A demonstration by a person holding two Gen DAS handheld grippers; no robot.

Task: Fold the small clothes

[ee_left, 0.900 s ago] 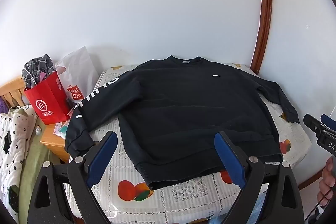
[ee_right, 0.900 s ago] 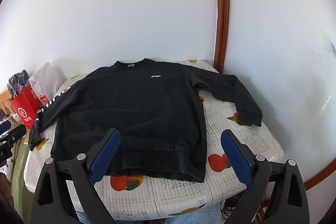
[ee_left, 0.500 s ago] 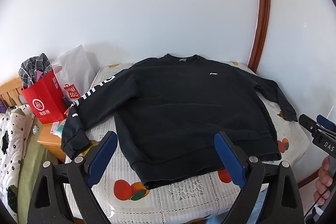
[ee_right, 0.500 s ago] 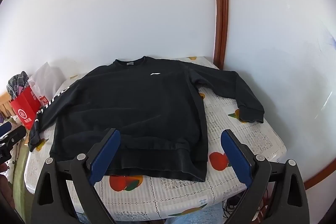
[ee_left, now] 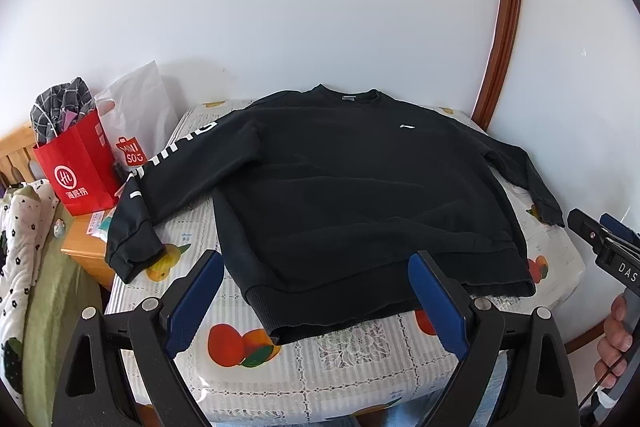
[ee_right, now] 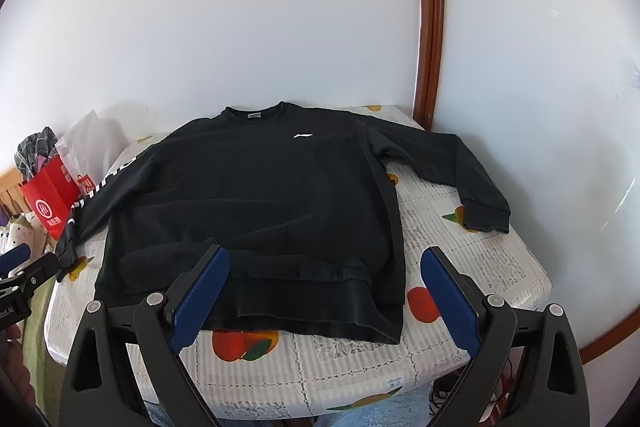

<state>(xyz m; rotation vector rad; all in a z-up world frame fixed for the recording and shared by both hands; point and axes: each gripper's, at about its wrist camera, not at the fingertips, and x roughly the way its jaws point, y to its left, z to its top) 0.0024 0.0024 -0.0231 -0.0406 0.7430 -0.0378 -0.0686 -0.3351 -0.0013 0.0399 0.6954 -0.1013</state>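
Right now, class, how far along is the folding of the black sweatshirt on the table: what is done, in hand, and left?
Done: the black long-sleeved sweatshirt lies spread flat, front up, on the fruit-print tablecloth. In hand: nothing; the left hand-held gripper and right hand-held gripper hover open near its hem. Left: every fold, since both sleeves lie out to the sides.

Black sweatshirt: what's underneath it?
The black sweatshirt lies flat on a fruit-print tablecloth, visible around its edges. Whatever sits beneath its body is covered and cannot be seen.
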